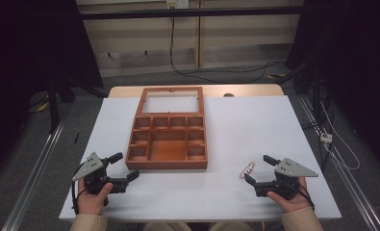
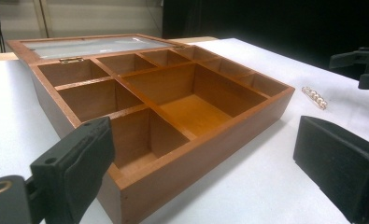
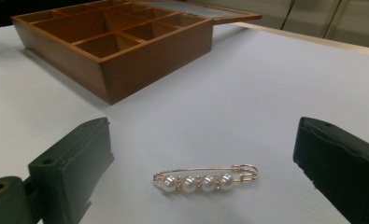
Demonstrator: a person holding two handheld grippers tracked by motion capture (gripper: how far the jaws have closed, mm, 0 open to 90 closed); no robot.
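Pearl brooch (image 3: 205,179) lay on the white table (image 1: 255,125), just in front of the right gripper (image 1: 259,169) and apart from the wooden box (image 1: 168,166), which stood open with all its compartments empty. As I judge, the work was only at its beginning: the brooch was not yet picked up. The right gripper's jaws were wide apart and touched nothing. The left gripper (image 1: 128,166) was also spread open, empty, near the box corner.
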